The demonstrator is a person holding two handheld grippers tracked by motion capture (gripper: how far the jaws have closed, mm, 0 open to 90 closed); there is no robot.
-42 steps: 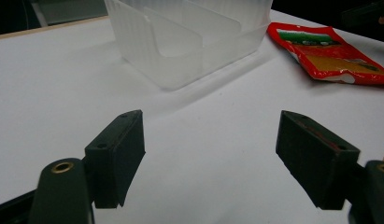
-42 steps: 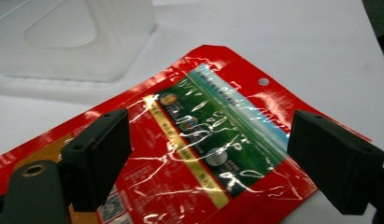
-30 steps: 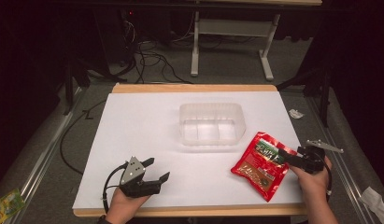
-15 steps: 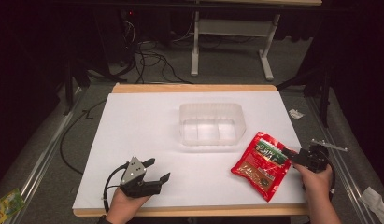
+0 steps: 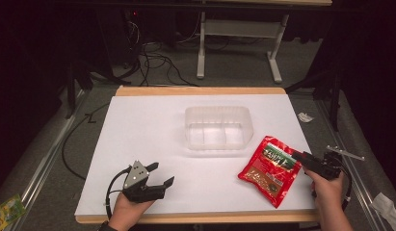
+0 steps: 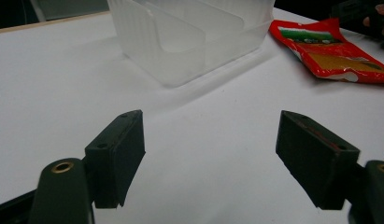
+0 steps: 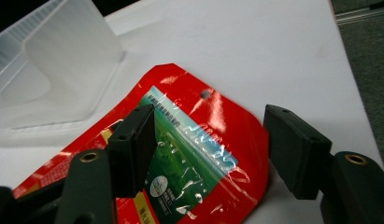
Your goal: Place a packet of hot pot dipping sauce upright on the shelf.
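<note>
Your right hand-held gripper sits at the right edge of the red snack pouch, which lies flat on the white worktop in the lower right of the high view, just below and right of the clear plastic tub. Its jaws have just been closing, but in the right gripper view they stand apart, one over the pouch's printed label, the other off its edge; the pads do not press on the film yet, so nothing is gripped.

To do this well, tip the lower jaw down so it slides under the sealed edge near the hang hole, rather than pinching from above, where the glossy film will likely slip. Take the flat seam, not the bulging middle. Close until the film stops creasing, then lift.

Your left hand-held gripper rests wide open on the worktop at the lower left, well apart from the pouch; leave it there.
</note>
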